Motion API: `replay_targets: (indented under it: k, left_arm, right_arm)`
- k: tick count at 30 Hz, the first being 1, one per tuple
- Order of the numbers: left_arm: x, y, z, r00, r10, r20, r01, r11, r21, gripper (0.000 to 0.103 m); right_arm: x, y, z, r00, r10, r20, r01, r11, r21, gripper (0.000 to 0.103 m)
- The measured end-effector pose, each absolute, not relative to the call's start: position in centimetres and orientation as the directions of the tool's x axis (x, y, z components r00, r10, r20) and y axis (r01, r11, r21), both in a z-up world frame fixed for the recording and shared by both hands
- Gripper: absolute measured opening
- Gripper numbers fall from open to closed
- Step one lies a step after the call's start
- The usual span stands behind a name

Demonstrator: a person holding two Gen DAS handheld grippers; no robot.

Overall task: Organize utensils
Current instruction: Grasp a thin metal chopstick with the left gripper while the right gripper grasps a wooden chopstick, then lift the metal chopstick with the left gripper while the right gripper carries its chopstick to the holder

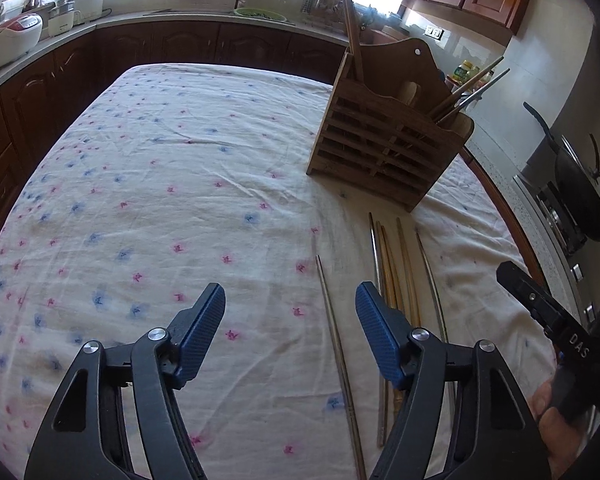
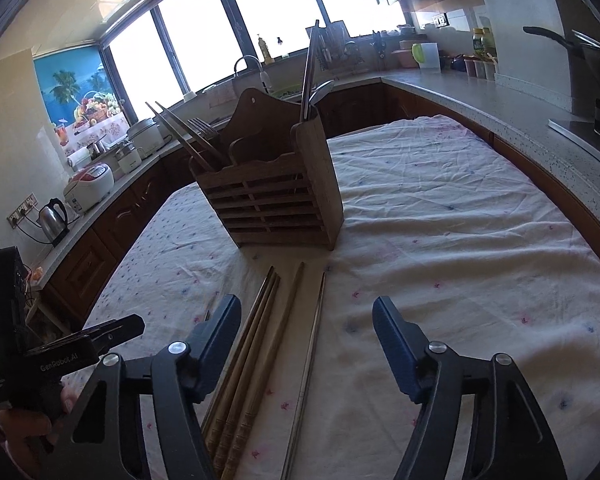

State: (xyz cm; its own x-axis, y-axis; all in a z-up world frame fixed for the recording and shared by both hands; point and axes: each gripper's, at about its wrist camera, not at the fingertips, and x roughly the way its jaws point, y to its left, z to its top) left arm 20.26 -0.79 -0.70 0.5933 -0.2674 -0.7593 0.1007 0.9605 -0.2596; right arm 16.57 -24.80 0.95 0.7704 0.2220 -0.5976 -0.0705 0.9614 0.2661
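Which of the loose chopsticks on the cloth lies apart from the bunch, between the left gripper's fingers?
The thin metal chopstick, lying alone on the bunch's left; the others lie clustered beside the right finger.

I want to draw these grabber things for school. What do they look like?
Each gripper is black, with two angled arms, silver round bolts at the joints, and blue ridged pads on the fingers. The left gripper and right gripper match. White lettering marks their black handles: "DAS" on one, "GenRobot.AI" on the other.
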Motion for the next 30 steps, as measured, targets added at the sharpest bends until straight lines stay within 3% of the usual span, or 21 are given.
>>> replay_targets:
  k: [4,6,19,21,26,28,30]
  left_arm:
    - [21.2,-2.2,-1.7,0.546,-0.283,-0.789,0.125,0.958,-0.257,0.056]
    - [21.7,-2.8,-2.1,0.527,-0.287,-0.800,0.134,0.958,-0.255,0.048]
    - [23.8,-5.7,-4.3,0.481,-0.255,-0.839,0.186,0.965,-0.186,0.018]
    - [24.0,-5.8,-4.3,0.485,-0.245,-0.840,0.190,0.966,-0.172,0.011]
    - [24.3,-5.8,-4.4,0.490,-0.243,-0.837,0.194,0.967,-0.167,0.006]
    - [24.4,-5.8,-4.4,0.493,-0.245,-0.835,0.194,0.966,-0.169,0.006]
    - [24.4,-5.7,-4.5,0.492,-0.252,-0.833,0.193,0.965,-0.178,0.005]
  right_arm:
    - [18.1,-24.3,-0.2,0.730,0.235,-0.642,-0.078,0.962,0.263,0.047]
    - [18.9,-24.0,-0.8,0.711,0.238,-0.662,-0.082,0.963,0.257,0.044]
    - [23.7,-23.4,-4.0,0.634,0.219,-0.742,-0.075,0.972,0.223,0.034]
    - [24.4,-23.0,-4.5,0.622,0.202,-0.756,-0.080,0.977,0.196,0.032]
    - [25.8,-21.5,-4.6,0.618,0.145,-0.773,-0.124,0.989,0.086,0.031]
    - [26.2,-21.5,-4.6,0.620,0.113,-0.776,-0.114,0.992,0.054,0.012]
    - [26.3,-22.3,-4.6,0.615,0.143,-0.775,-0.103,0.990,0.101,0.007]
